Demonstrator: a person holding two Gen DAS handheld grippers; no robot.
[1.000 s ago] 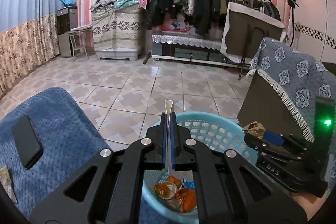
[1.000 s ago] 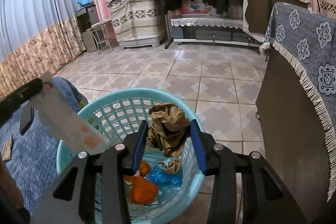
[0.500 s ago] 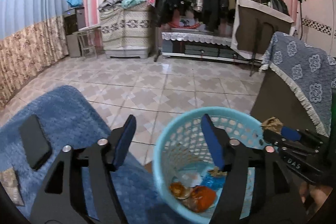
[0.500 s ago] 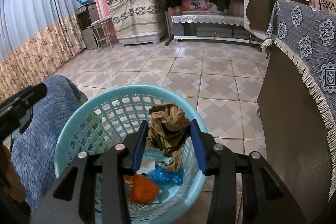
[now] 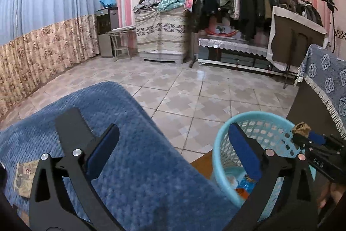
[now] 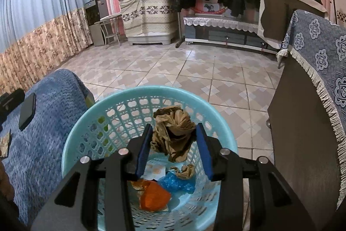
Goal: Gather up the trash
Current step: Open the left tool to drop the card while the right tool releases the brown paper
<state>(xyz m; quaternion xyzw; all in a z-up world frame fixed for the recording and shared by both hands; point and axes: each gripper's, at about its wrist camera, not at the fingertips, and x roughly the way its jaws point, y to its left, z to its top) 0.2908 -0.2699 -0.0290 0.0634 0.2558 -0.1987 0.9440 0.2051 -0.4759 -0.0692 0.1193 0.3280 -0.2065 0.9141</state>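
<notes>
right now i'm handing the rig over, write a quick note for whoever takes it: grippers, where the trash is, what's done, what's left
Left gripper: open, holding nothing, over the blue blanket beside the basket.
Right gripper: shut on a crumpled brown paper, held over the basket.
In the basket: orange wrapper, blue wrapper, a small brown scrap, a white card.
Left to do: drop the brown paper in. A flat printed scrap lies on the blanket, possibly trash. The phone there is not.

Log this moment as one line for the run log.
left gripper: open, empty, over blue blanket | right gripper: shut on crumpled brown paper, above teal basket | paper not yet dropped
</notes>
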